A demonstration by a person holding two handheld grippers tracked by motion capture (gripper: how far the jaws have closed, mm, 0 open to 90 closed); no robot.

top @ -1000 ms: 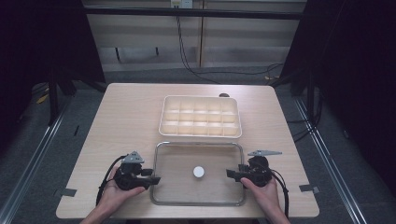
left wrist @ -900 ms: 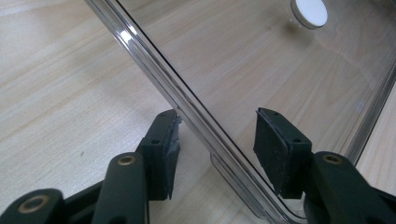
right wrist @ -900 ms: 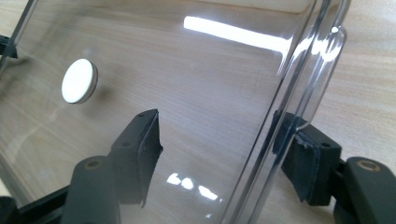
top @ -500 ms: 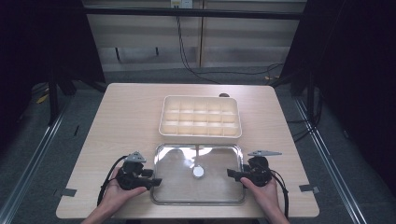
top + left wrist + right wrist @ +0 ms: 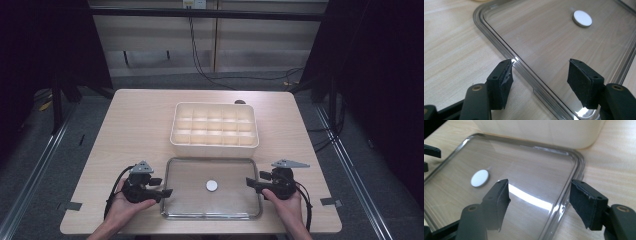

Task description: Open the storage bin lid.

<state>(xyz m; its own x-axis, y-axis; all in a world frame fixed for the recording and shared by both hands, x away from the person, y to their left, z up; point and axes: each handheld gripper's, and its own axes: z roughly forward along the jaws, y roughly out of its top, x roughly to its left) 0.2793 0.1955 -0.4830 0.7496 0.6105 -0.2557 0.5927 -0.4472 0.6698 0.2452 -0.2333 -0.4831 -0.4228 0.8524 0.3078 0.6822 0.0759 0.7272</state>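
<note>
while the clear lid [image 5: 210, 200] lies flat, each open gripper (left [image 5: 167, 192], right [image 5: 248, 183]) straddles an edge, left just widening.

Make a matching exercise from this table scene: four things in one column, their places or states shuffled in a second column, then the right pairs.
Things
1. clear lid
2. compartment box
3. white disc
4. left gripper

Places or states
A. cream, beyond the lid, farther from the person
B. jaws apart astride the lid's rim, one pad over the table, one over the lid
C. flat on the table between the two grippers
D. round, at the middle of the lid

Pairs: 1-C, 2-A, 3-D, 4-B
</note>
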